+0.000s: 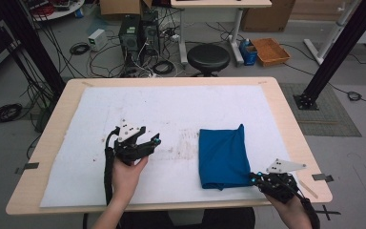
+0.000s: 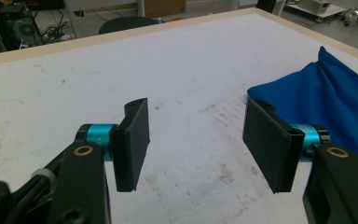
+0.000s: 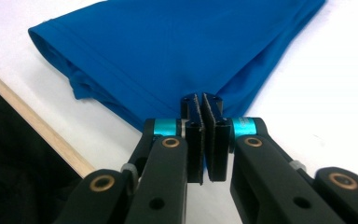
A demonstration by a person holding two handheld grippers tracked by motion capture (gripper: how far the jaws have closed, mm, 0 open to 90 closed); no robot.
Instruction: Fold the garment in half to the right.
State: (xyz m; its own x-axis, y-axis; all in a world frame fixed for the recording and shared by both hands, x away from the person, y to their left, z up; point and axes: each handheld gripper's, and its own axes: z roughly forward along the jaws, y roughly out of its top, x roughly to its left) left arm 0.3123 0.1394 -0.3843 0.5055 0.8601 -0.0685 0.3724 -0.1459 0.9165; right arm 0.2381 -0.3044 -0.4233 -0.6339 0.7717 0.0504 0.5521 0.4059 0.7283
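Blue cloth [image 1: 222,157]: folded, lying on the white mat right of centre in the high view, toward the near edge of the counter [image 1: 286,119].
Long axis: runs from the lower middle of the frame up toward the far side; a peak of fabric stands up at its upper right corner.
Right gripper [image 1: 254,178]: at the lower right of the frame, jaws clenched on the cloth's near right corner; in the right gripper view [image 3: 204,119] the pads meet with blue fabric pinched between them.
Left gripper [image 1: 148,141]: left of centre, jaws released and wide apart with nothing between them; in the left gripper view [image 2: 196,144] bare mat shows between the pads.
Cloth from the left jaws: off to the right, its left edge near but not touching.
Nearer hand: the right, already on the fabric.
Judgement: the coming move likely turns on the left jaws crossing rightward to the cloth's free near left corner.
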